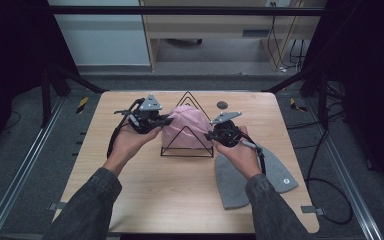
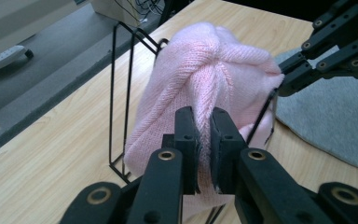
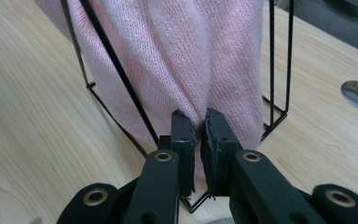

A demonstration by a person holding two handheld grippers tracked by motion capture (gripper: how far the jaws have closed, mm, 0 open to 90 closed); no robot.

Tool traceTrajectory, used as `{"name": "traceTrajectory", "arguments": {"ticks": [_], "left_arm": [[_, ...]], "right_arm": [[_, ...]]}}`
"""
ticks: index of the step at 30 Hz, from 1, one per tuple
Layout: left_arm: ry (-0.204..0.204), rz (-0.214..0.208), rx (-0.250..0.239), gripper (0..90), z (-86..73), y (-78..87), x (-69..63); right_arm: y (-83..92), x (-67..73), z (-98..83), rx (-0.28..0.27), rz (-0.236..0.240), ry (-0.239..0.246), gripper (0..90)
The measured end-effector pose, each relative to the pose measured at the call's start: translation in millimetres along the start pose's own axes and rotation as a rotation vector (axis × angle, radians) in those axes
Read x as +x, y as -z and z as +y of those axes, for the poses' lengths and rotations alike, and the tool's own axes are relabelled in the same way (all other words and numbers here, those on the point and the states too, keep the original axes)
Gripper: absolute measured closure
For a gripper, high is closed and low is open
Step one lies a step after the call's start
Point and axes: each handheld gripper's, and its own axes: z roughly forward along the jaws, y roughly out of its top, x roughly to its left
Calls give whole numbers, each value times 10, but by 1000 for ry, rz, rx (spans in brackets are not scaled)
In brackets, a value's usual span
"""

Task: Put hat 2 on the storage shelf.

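Both the left tongs (image 2: pixel 204 122) and right tongs (image 3: pixel 199 125) pinch folds of the pink knit hat (image 1: pixel 184 129), draped upright over the wire rack (image 1: pixel 186 151), crown up.

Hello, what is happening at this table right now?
A person holds a gripper in each hand. The left gripper and the right gripper each pinch a fold of a pink hat that sits over a black wire stand on the table. A grey hat lies flat at the person's right.

No legible txt, labels, brands or nos. anywhere in these views
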Motion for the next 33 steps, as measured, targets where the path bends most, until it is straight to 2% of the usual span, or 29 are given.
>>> {"name": "traceTrajectory", "arguments": {"ticks": [3,6,10,12,14,16,18,22,23,25,26,28,30,31,32,33], "left_arm": [[-9,-7,15,825,-38,-14,-23],[11,-28,-1,817,-69,-25,-32],[19,-26,-19,806,-72,-20,-34],[42,-24,-50,804,-51,0,-20],[49,-14,-66,770,-29,9,-19],[53,-13,-75,736,-17,20,-21],[57,-5,-110,713,17,65,-37],[58,28,-114,666,52,121,-54],[58,28,-114,658,52,121,-54],[45,65,-110,624,28,216,-86],[45,65,-110,598,28,216,-86],[38,98,-106,527,-33,291,-113],[67,116,-87,465,-213,393,-143],[67,116,-87,428,-213,393,-143],[83,118,-89,428,-292,414,-160],[81,116,-74,390,-378,440,-171]], "right_arm": [[-18,7,-25,15,5,4,837],[-28,14,-39,22,8,3,835],[-14,22,-36,16,4,4,820],[24,22,-33,5,-8,7,760],[65,22,-34,1,-25,0,680],[88,18,-38,-1,-32,0,650],[192,10,-62,-18,-45,-6,582],[322,-40,-128,-37,-62,-28,485],[352,-59,-153,-31,-74,-25,462],[403,-109,-225,-27,-88,-33,426],[424,-137,-266,-15,-95,-38,408],[457,-208,-354,6,-120,-36,372],[493,-290,-442,20,-134,-59,343],[493,-290,-442,20,-134,-59,343],[508,-335,-484,29,-142,-68,324],[523,-376,-524,40,-150,-83,309]]}}
